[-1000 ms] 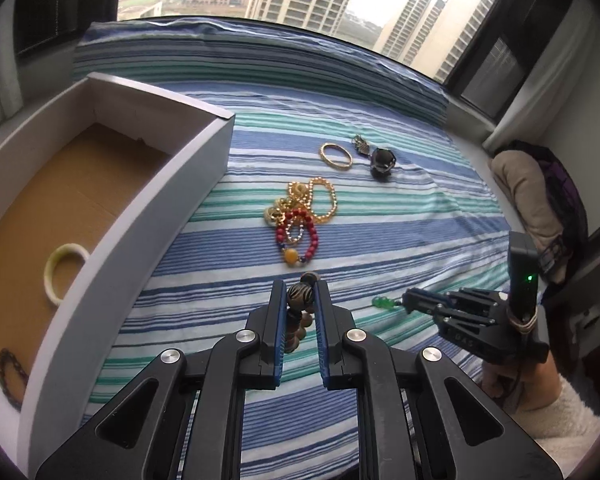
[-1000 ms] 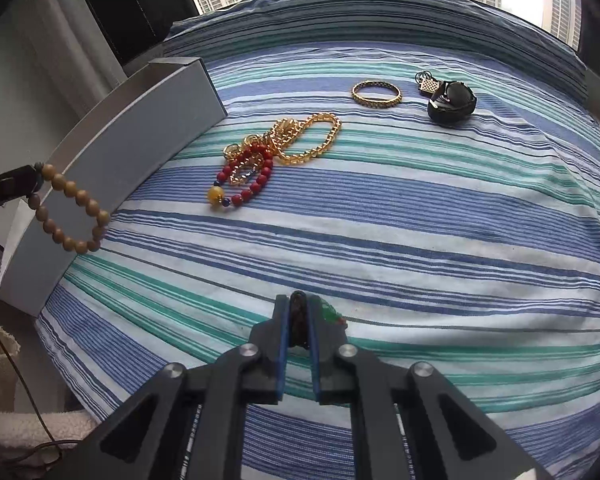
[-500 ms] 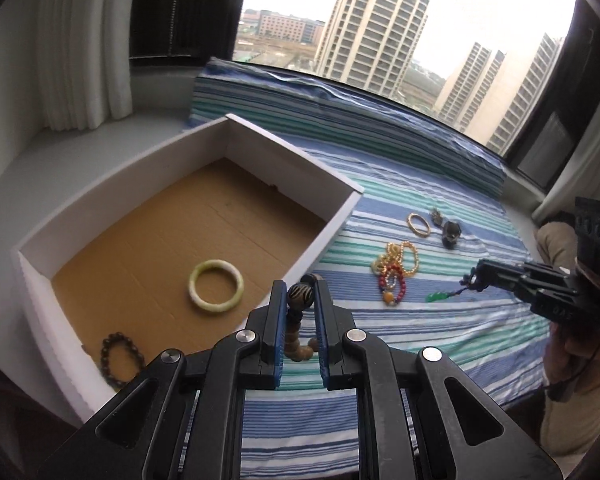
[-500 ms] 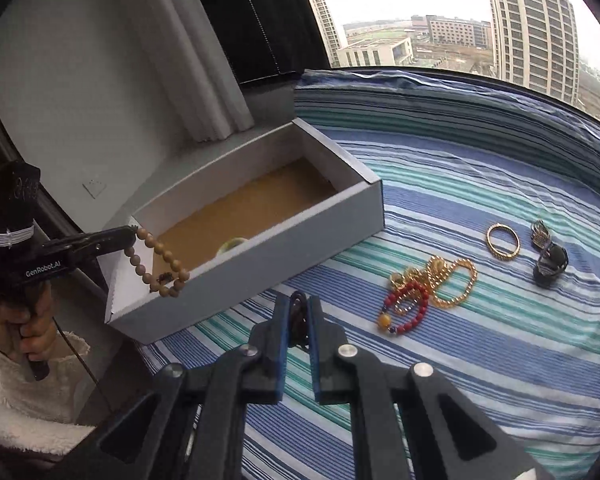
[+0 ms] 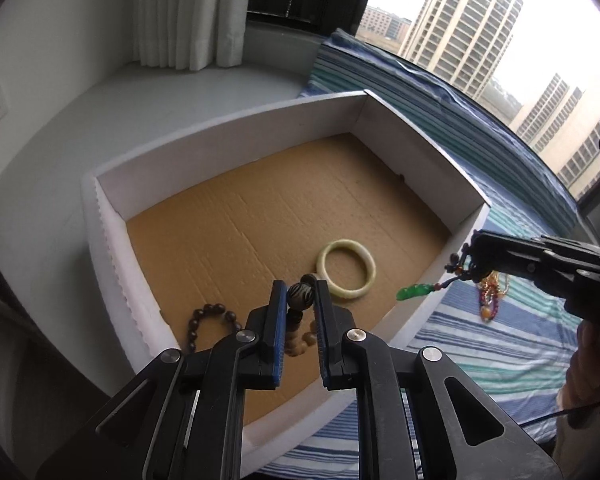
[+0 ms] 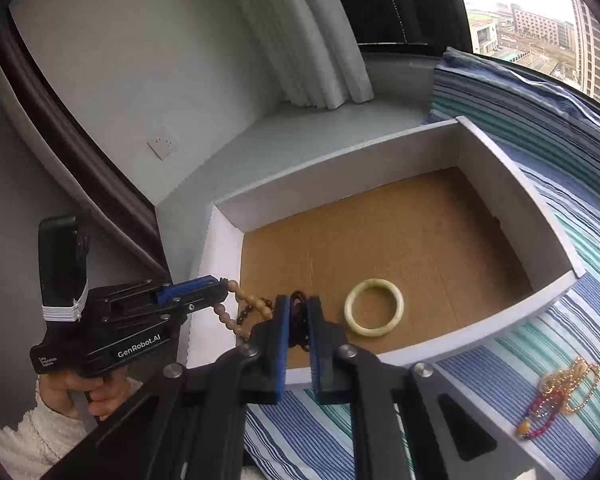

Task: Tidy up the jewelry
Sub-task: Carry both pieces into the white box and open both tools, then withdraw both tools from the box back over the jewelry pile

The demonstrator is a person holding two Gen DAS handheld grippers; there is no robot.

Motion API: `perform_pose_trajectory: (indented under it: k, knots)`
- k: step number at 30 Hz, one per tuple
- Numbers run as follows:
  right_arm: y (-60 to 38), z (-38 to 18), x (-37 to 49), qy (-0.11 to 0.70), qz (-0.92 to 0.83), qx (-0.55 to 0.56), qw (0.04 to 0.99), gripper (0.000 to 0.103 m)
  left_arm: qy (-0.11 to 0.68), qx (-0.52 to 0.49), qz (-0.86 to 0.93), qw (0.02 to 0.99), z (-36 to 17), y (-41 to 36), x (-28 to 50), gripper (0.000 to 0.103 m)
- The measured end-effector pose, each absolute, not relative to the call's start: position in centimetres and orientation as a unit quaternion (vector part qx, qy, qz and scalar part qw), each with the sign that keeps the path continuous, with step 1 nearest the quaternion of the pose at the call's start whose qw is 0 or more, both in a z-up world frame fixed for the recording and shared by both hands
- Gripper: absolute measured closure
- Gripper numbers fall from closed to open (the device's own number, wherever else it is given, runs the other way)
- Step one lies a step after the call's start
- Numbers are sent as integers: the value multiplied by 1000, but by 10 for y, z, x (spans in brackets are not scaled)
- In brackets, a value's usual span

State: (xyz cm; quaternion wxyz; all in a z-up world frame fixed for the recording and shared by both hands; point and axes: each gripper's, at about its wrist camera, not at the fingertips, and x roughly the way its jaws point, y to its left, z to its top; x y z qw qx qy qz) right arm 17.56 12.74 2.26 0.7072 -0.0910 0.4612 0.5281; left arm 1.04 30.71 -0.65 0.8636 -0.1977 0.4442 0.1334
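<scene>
While clamped on a tan bead bracelet (image 5: pixel 298 344), left gripper (image 5: pixel 300 300) hangs over the near end of the white box (image 5: pixel 228 128); right gripper (image 6: pixel 298 312) pinches a dark cord with green pendant (image 5: pixel 410 292) at the box's right wall. Inside lie a dark bead bracelet (image 5: pixel 204 320) and pale jade bangle (image 5: pixel 346 270). Farther right, gold and red beads (image 6: pixel 556 396) sit on the striped cloth (image 6: pixel 480 384).

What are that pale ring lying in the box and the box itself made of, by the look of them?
The pale ring looks like polished stone, perhaps jade: creamy green, smooth, with a soft sheen, though glass or resin could look alike. The box seems to be corrugated cardboard: a matte brown floor with faint ribbing, white-faced walls and a wavy cut edge.
</scene>
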Motion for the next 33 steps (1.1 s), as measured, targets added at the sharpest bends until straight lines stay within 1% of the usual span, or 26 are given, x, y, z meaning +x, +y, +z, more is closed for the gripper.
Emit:
perform_pose_trajectory:
  k: [7, 8, 9, 10, 11, 12, 13, 14, 16, 18, 19, 20, 21, 23, 27, 33]
  knots:
    - [185, -27, 164, 482, 518, -149, 691, 94, 465, -209, 155, 846, -36, 324, 18, 91]
    - [189, -30, 163, 482, 518, -149, 690, 91, 466, -209, 160, 845, -39, 326, 18, 90]
    - [191, -32, 163, 481, 519, -149, 690, 91, 468, -206, 167, 843, -40, 327, 18, 88]
    - [194, -33, 162, 480, 520, -150, 690, 89, 469, -203, 174, 842, -41, 329, 18, 82]
    - [196, -33, 161, 478, 517, -154, 693, 73, 470, -201, 183, 840, -42, 331, 18, 63]
    - [195, -32, 161, 476, 513, -154, 698, 65, 466, -199, 194, 840, -40, 332, 15, 43]
    - [193, -29, 161, 472, 512, -149, 702, 60, 457, -197, 204, 843, -38, 333, 12, 37]
    - [188, -25, 162, 467, 514, -143, 705, 60, 449, -193, 210, 847, -35, 333, 8, 31]
    - [179, -16, 161, 457, 512, -141, 713, 60, 439, -184, 215, 853, -28, 330, 3, 29]
    - [167, -4, 160, 437, 502, -142, 732, 56, 427, -176, 218, 860, -20, 322, -2, 22]
    - [158, 1, 157, 426, 497, -143, 743, 47, 419, -166, 219, 865, -15, 316, -5, 19]
    - [147, 6, 156, 415, 491, -141, 753, 40, 411, -152, 222, 871, -10, 307, -8, 13]
    - [134, 10, 154, 405, 485, -139, 763, 38, 403, -138, 224, 876, -6, 298, -10, 7]
    - [104, 13, 149, 392, 469, -136, 779, 32, 387, -115, 223, 887, 2, 277, -12, 3]
    - [38, 8, 150, 394, 427, -122, 805, 32, 385, -94, 184, 900, 5, 229, -1, 2]
    - [-65, -2, 149, 378, 321, -109, 861, 32, 383, -112, 87, 913, -3, 152, 17, 2]
